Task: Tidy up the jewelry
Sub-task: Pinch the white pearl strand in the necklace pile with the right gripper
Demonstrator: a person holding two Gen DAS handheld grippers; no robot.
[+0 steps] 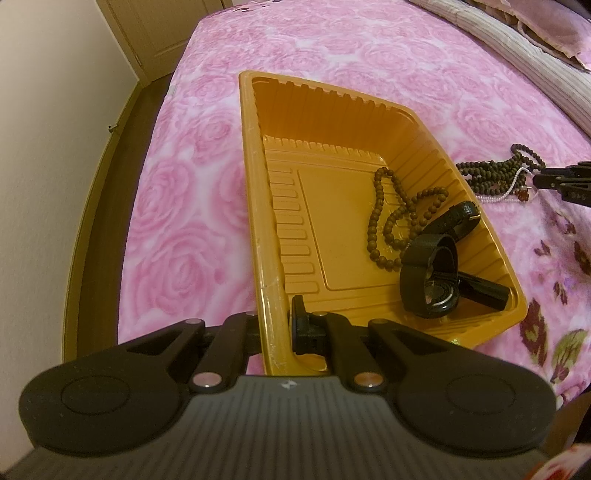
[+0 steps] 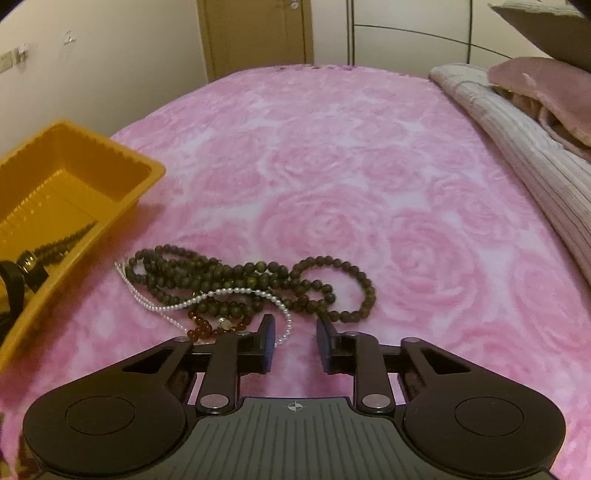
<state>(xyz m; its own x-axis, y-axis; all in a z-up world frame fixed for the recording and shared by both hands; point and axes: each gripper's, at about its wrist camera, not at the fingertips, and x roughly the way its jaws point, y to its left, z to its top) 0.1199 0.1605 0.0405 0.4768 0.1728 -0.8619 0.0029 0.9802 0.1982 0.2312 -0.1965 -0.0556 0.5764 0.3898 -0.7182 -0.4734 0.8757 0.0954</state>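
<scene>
An orange plastic tray [image 1: 255, 206] lies on the pink bed. My left gripper [image 1: 275, 325] is shut on the tray's near left rim. Inside the tray lie a brown bead string [image 1: 384, 218] and a black watch [image 1: 432, 273]. The tray also shows at the left of the right wrist view [image 2: 122, 162]. A pile of dark bead necklaces [image 2: 236, 277], a white pearl strand [image 2: 229, 293] and a reddish-brown bead bracelet [image 2: 207, 328] lies on the bed just ahead of my right gripper [image 2: 295, 332], which is open and empty above the blanket. The pile also shows in the left wrist view [image 1: 495, 173].
The pink rose blanket [image 2: 369, 192] covers the bed. A striped folded cover [image 2: 535, 177] and pillows [image 2: 546, 88] lie at the right. A wall and a door [image 2: 258, 33] stand beyond the far edge; the bed's left edge drops to the floor [image 1: 110, 192].
</scene>
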